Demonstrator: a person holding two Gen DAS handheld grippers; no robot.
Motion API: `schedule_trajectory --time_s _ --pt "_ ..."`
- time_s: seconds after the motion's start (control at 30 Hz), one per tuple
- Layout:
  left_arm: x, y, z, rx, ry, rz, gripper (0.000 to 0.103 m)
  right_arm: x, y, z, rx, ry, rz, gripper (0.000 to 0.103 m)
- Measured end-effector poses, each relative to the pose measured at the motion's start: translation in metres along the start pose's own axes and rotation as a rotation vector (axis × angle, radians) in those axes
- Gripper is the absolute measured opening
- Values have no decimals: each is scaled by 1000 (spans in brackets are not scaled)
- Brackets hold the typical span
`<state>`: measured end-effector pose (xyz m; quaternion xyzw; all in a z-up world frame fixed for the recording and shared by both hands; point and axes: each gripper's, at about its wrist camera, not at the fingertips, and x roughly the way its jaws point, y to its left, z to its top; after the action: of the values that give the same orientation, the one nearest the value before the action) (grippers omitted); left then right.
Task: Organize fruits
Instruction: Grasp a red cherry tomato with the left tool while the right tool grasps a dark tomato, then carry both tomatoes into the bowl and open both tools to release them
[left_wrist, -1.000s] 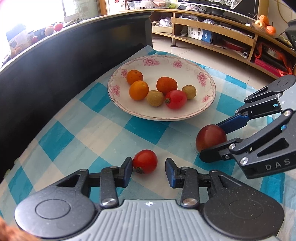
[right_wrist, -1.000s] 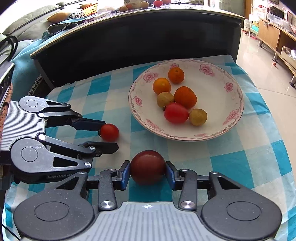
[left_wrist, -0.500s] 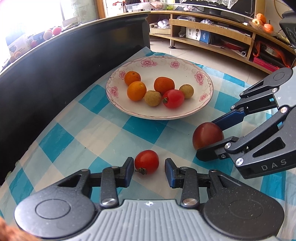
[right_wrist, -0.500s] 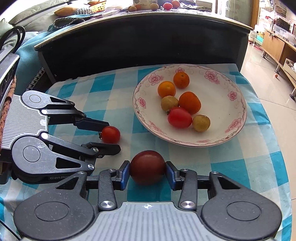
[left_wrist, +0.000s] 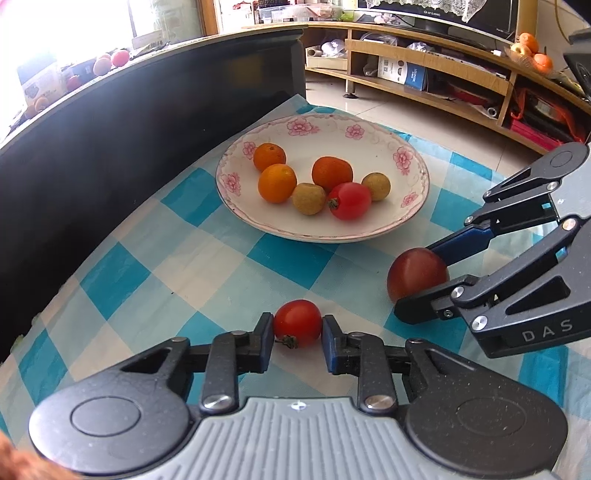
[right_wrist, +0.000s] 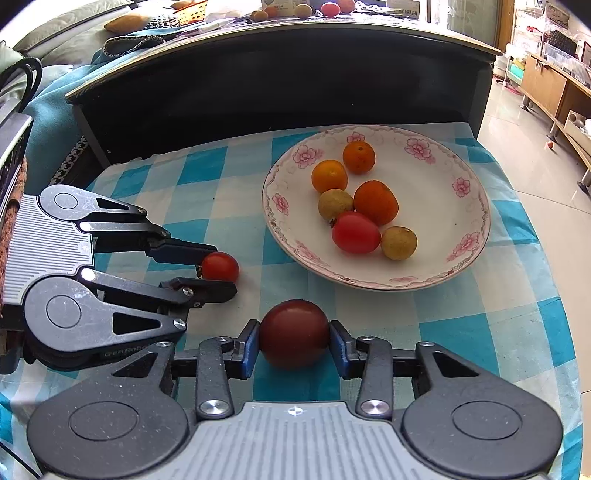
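A small red tomato (left_wrist: 297, 323) lies on the blue-checked cloth, and my left gripper (left_wrist: 297, 341) is shut on it, both pads against its sides. The right wrist view shows the same tomato (right_wrist: 220, 266) between the left gripper's (right_wrist: 218, 273) fingers. A larger dark red fruit (right_wrist: 293, 334) sits between the pads of my right gripper (right_wrist: 293, 347), whose jaws are closing and touch it on both sides. It also shows in the left wrist view as the dark fruit (left_wrist: 417, 271) in the right gripper (left_wrist: 415, 284). Just beyond stands a flowered white plate (left_wrist: 417, 162) holding several fruits.
In the plate (right_wrist: 476, 206) lie three oranges, two yellow-brown round fruits and a red tomato (right_wrist: 354, 232). A dark low table (right_wrist: 295, 74) rises behind the cloth. The cloth's edge drops to a tiled floor (right_wrist: 535, 155) on the right. Wooden shelving (left_wrist: 443, 74) stands farther off.
The left gripper's jaws have closed in on the small tomato until both pads touch it. The right gripper has kept the dark fruit between its pads. Neither hand has shifted.
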<state>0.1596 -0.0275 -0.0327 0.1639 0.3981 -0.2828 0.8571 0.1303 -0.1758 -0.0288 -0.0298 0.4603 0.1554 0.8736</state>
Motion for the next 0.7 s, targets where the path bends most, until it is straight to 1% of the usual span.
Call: schedule_trajectory --time_s 0.33,0.7 --pt "-7 -5 3 5 -2 -14 36 -4 -2 1 8 -7 -3 34" --pt "-19 -6 13 -2 -45 -19 36 -12 -4 5 22 -46 -6 34"
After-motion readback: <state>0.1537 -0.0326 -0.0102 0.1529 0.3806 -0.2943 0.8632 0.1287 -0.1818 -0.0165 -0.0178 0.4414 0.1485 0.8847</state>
